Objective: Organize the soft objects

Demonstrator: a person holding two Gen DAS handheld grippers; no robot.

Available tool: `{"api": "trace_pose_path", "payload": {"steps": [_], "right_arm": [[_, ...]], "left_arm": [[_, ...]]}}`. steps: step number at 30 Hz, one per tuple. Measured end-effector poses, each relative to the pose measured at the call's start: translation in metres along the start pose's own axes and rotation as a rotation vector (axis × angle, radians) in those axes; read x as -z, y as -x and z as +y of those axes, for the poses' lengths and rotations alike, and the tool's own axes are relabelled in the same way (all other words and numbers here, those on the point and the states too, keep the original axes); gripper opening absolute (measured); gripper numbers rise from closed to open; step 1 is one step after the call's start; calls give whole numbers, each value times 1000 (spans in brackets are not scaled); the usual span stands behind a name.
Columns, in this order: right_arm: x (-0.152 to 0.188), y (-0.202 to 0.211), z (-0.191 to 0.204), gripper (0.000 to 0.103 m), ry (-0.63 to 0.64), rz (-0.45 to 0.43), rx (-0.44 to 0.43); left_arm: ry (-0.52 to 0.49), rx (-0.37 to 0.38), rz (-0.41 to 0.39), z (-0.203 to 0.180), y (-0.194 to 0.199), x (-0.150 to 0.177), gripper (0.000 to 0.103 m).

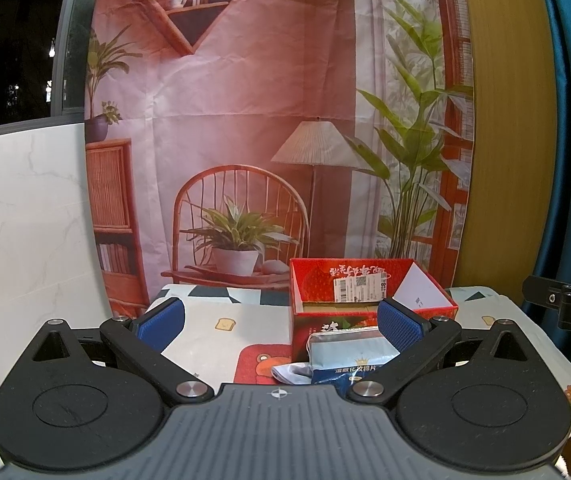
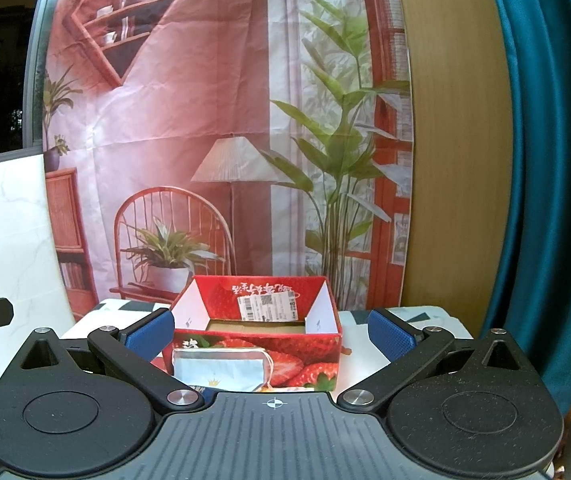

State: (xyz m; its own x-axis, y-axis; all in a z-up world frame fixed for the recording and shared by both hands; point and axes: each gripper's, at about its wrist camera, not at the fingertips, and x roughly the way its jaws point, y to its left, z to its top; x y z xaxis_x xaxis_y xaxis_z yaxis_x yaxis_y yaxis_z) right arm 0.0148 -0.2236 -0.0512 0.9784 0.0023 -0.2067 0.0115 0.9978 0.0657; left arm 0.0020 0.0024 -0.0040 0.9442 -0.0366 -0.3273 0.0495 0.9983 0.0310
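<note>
A red strawberry-print cardboard box (image 1: 325, 320) stands open on the patterned tablecloth (image 1: 221, 312); it also shows in the right wrist view (image 2: 305, 344). A soft silver-blue drawstring pouch of cotton pads (image 1: 349, 354) lies in front of the box, also seen in the right wrist view (image 2: 221, 368). My left gripper (image 1: 281, 322) is open, its right blue pad (image 1: 399, 326) beside the pouch. My right gripper (image 2: 271, 332) is open and empty, facing the box and pouch from a little behind.
A printed room backdrop (image 1: 265, 120) hangs behind the table. A white marble-look panel (image 1: 21, 232) stands at left, a teal curtain (image 2: 545, 160) at right. A red bear-print patch (image 1: 261, 364) lies left of the pouch. The other gripper's black body (image 1: 565, 304) shows at right.
</note>
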Motion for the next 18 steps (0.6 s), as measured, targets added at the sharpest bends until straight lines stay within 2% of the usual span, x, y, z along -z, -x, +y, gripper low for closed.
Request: {"api": "trace_pose_path", "payload": {"steps": [12,18], "right_arm": [[-2,0,0,103,-3,-1,-6],[18,-9,-2,103,-49,1,-22]], "left_arm": [[8,0,8,1,-2,4,103],[24,-3,26,5,-18,12,103]]}}
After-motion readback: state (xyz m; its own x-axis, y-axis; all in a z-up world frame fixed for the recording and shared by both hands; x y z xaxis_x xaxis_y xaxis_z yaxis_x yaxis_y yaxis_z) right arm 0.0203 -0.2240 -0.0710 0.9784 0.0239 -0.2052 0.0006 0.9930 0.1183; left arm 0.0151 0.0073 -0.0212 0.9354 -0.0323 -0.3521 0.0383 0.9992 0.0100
